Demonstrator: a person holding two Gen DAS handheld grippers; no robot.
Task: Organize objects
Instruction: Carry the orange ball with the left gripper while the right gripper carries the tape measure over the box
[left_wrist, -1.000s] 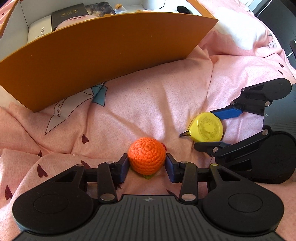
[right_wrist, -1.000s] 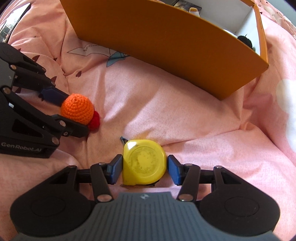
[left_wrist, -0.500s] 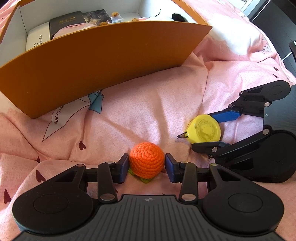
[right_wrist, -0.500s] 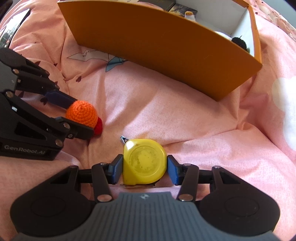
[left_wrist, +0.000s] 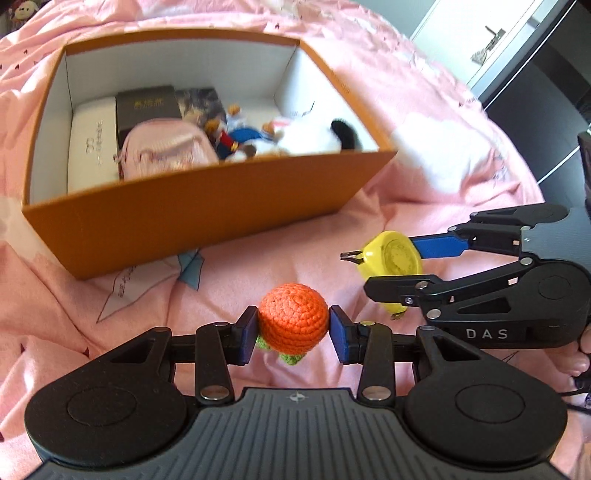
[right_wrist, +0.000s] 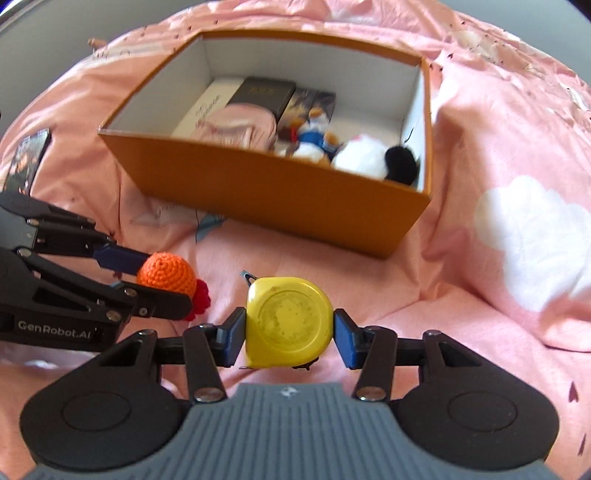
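Observation:
My left gripper (left_wrist: 293, 328) is shut on an orange crocheted ball (left_wrist: 293, 316) with green and red trim, held above the pink bedding. It also shows in the right wrist view (right_wrist: 168, 275). My right gripper (right_wrist: 290, 338) is shut on a yellow tape measure (right_wrist: 289, 322), also lifted; the tape measure shows at the right of the left wrist view (left_wrist: 391, 258). An open orange box (left_wrist: 207, 206) lies ahead of both grippers, also in the right wrist view (right_wrist: 280, 199). It holds a pink pouch (left_wrist: 166, 155), books and plush toys (right_wrist: 354, 157).
Rumpled pink bedding (right_wrist: 480, 277) with a white cloud print surrounds the box. A phone (right_wrist: 27, 160) lies on the bed at the far left of the right wrist view. Dark furniture (left_wrist: 535, 85) stands beyond the bed at the right.
Both grippers have risen off the bedding with their objects. The view now looks down into the open box, whose contents have come into sight.

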